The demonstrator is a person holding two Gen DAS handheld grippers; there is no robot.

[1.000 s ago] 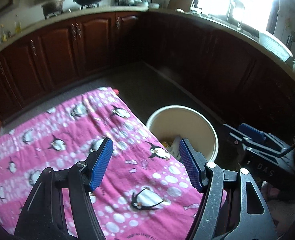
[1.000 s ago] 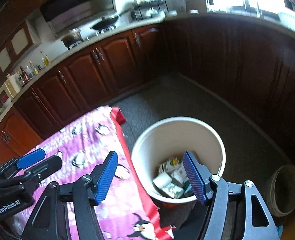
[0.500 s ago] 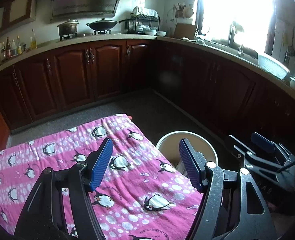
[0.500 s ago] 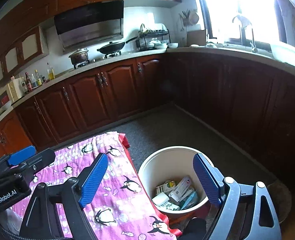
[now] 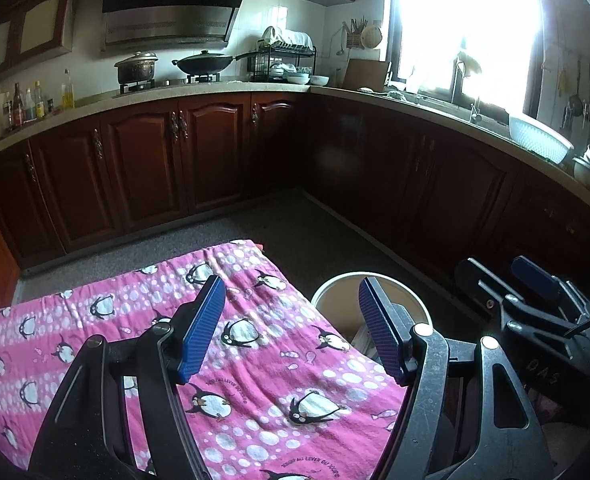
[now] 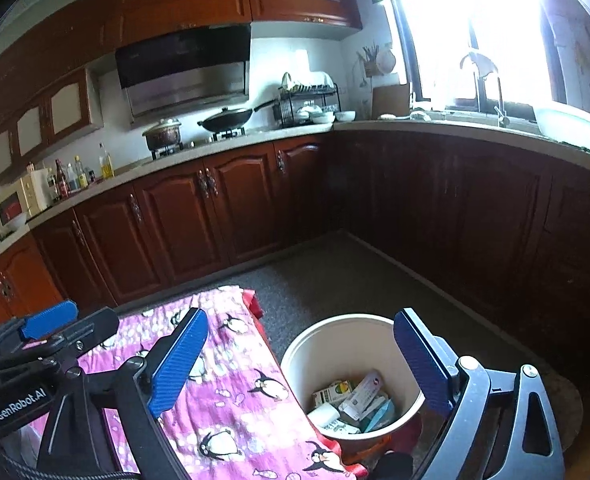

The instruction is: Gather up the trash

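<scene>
Kitchen w/ dark cabinets; pink penguin cloth (image 5: 255, 360) bare of trash. Bin (image 6: 295, 360) beside it holds the cartons (image 6: 351, 400). Both my grippers, left (image 5: 291, 328) & right (image 6: 299, 360), gape empty. Looks like collecting's done; next I'd scan for leftovers. Vs 1 s ago, both cams have tilted up.

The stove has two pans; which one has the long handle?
The black wok, on the right burner; the lidded pot to its left shows no long handle.
</scene>
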